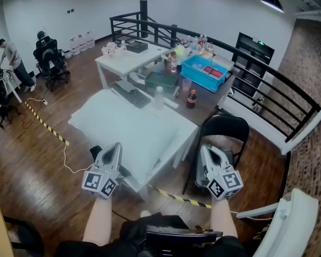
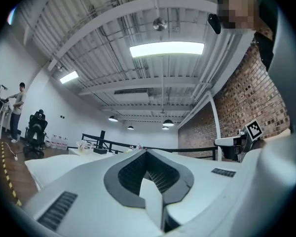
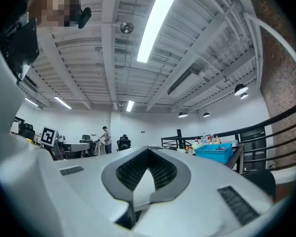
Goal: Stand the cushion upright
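Lower frame of the head view: the left gripper and the right gripper are both held out ahead of the person. In each gripper view the jaws are pressed together with nothing between them. Neither tool holds anything. Just beyond them, at centre frame, the white cushion lies flat on a table, not yet stood up. Its long sides appear to run from upper left to lower right, with one corner pointing down toward the gap between the two tools. The left gripper's tips overlap the cushion's lower-left edge in the picture; whether they touch it cannot be told. The right gripper sits clear of the cushion's right edge, over the black chair, so the left is judged the nearer. Both tools would have to open before taking an edge. Farther up the frame, past the cushion, lie a keyboard and a blue bin.
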Demonstrator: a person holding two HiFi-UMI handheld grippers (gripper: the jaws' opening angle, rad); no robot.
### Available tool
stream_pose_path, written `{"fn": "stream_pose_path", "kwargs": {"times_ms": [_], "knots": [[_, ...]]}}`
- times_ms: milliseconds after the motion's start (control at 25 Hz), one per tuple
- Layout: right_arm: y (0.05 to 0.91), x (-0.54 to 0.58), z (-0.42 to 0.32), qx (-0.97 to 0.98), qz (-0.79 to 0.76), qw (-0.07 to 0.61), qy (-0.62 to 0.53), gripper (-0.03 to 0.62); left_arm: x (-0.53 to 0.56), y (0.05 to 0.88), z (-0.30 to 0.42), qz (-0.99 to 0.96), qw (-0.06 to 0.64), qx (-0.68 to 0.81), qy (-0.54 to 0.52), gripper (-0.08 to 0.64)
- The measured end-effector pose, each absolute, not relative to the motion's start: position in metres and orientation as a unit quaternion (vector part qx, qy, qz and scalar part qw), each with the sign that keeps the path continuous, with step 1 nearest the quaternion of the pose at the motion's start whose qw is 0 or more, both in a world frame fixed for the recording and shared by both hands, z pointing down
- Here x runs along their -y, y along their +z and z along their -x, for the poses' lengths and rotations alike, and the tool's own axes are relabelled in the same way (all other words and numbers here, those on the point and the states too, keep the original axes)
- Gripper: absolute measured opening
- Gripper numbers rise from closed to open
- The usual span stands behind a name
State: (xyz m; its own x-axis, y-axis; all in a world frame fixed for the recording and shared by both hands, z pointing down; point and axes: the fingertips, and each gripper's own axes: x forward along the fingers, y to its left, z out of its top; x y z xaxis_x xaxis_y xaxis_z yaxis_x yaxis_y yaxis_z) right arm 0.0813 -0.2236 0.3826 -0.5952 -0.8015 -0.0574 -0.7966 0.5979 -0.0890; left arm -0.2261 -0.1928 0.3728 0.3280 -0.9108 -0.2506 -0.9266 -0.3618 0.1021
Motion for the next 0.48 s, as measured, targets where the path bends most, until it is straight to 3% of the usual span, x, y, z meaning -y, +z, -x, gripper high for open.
{"fn": "stream_pose_path", "kwargs": {"times_ms": [480], "knots": [[0.390,0.356,0.086,-0.954,0.296,0.043,-0.023,0.005,0.219,0.387,0.351,0.718,0.042,-0.686,0.110,0.000]]}}
